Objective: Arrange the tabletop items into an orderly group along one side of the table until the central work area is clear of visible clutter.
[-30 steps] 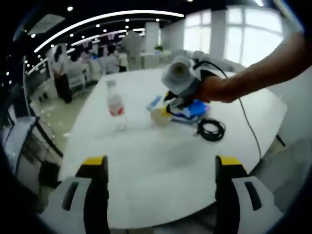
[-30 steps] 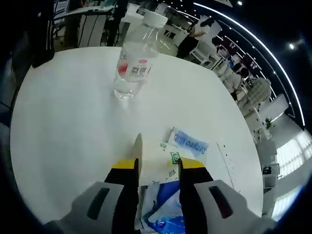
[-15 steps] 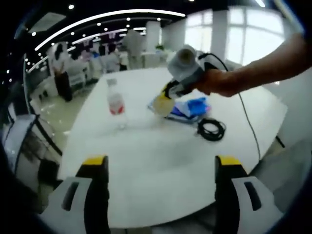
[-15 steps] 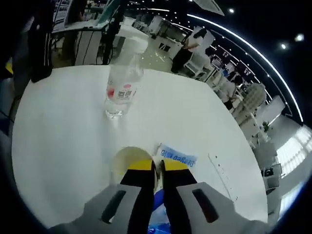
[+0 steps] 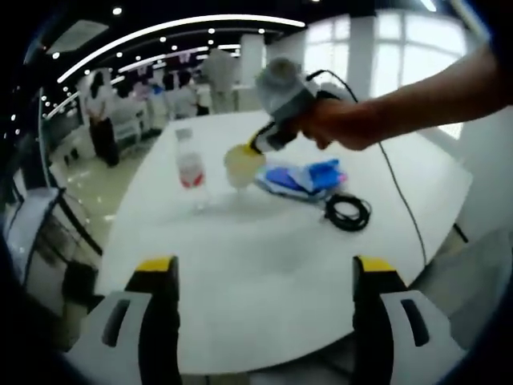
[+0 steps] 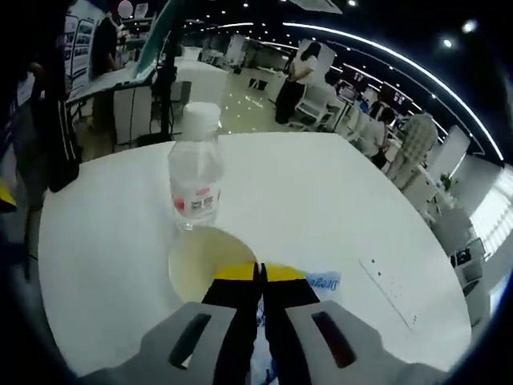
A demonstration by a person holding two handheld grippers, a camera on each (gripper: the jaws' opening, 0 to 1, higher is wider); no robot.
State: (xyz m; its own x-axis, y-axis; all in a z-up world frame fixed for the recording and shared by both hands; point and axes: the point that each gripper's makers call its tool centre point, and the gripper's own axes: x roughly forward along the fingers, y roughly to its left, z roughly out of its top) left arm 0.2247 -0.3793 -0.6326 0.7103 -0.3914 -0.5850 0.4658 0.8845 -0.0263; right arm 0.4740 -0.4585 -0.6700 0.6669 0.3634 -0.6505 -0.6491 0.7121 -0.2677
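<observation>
My right gripper (image 6: 258, 271) is shut on the rim of a pale yellow round disc (image 6: 210, 261), held a little above the white table (image 6: 104, 257) and close to a clear water bottle (image 6: 195, 180) with a red label. The left gripper view has the same gripper (image 5: 258, 146) in a person's hand, with the disc (image 5: 243, 163) beside the upright bottle (image 5: 190, 172). A blue plastic bag (image 5: 309, 178) and a coiled black cable (image 5: 347, 212) lie to its right. My left gripper (image 5: 264, 269) stands open over the table's near edge (image 5: 264, 353), holding nothing.
A blue-and-white packet (image 6: 325, 281) lies just right of my right jaws, and a thin white strip (image 6: 387, 281) lies farther right. Desks, chairs and people (image 5: 100, 112) fill the hall behind the table. A dark post (image 6: 60, 136) stands at the table's left.
My right gripper has shut on the yellow disc, lifted it off the pile by the blue bag and carried it toward the bottle. The left gripper has stayed put.
</observation>
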